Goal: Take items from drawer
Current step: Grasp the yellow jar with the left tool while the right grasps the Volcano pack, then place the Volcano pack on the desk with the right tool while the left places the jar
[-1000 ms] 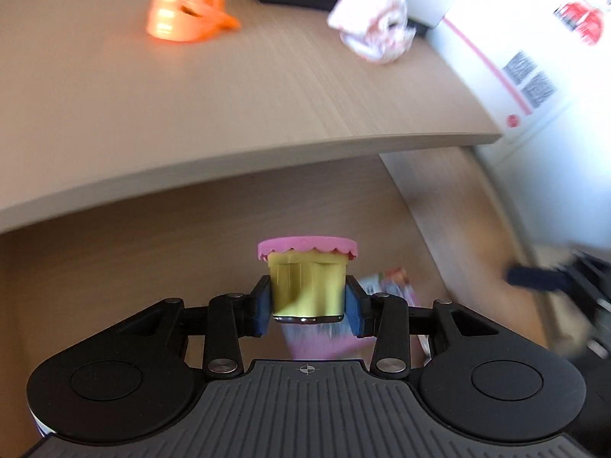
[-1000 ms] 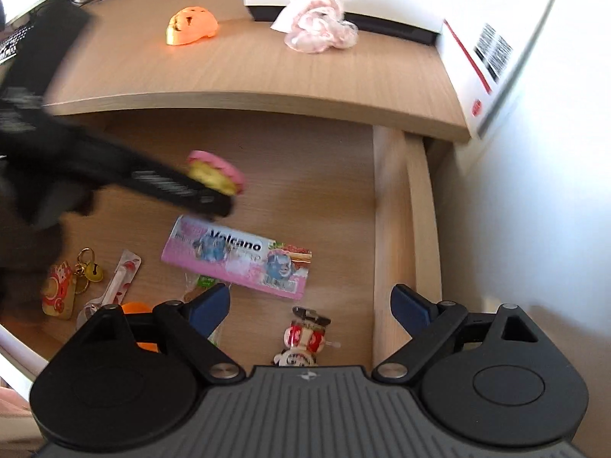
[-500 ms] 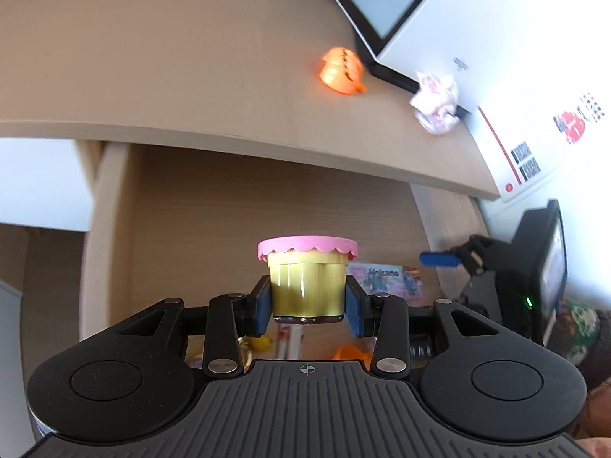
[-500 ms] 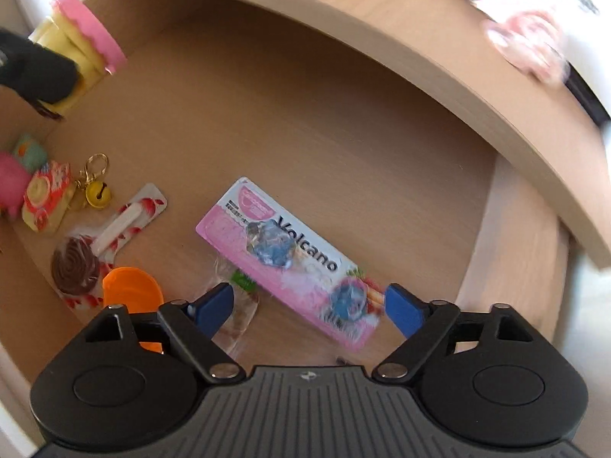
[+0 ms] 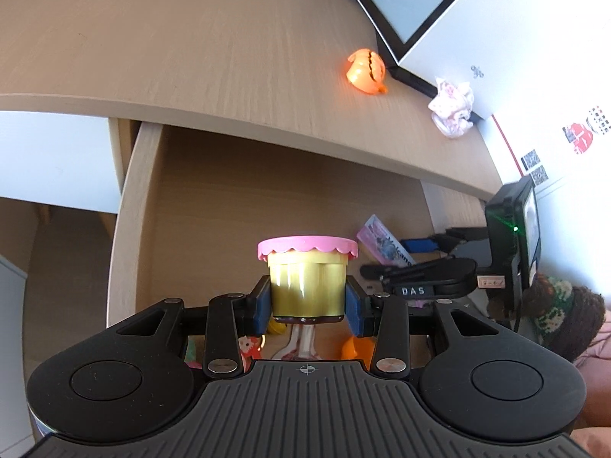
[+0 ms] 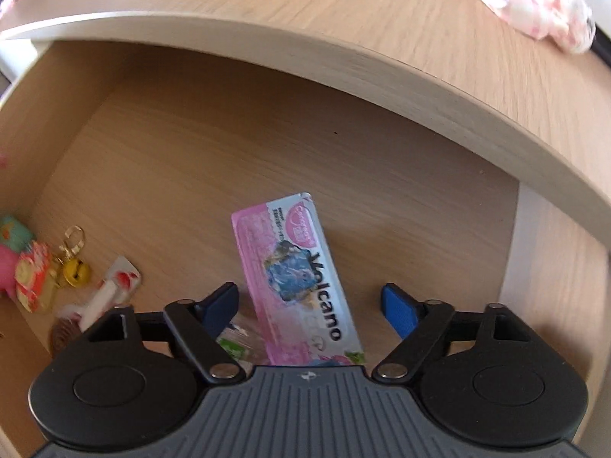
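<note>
The pink Volcano packet (image 6: 296, 278) runs out of sight under the gripper body; the trinkets (image 6: 36, 278) at left are blurred.

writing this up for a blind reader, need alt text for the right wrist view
The right claw hangs open over a pink Volcano packet lying in the wooden drawer, its jaws having just been closing around it. Small trinkets sit at the drawer's left.

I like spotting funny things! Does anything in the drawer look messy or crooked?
Nothing looks spilled or broken. The pink Volcano packet lies slantwise on the wooden drawer's floor between the right gripper's open jaws, which have just been closing. Small trinkets huddle along the left side. The left gripper holds the pink-lidded yellow cup upright.
</note>
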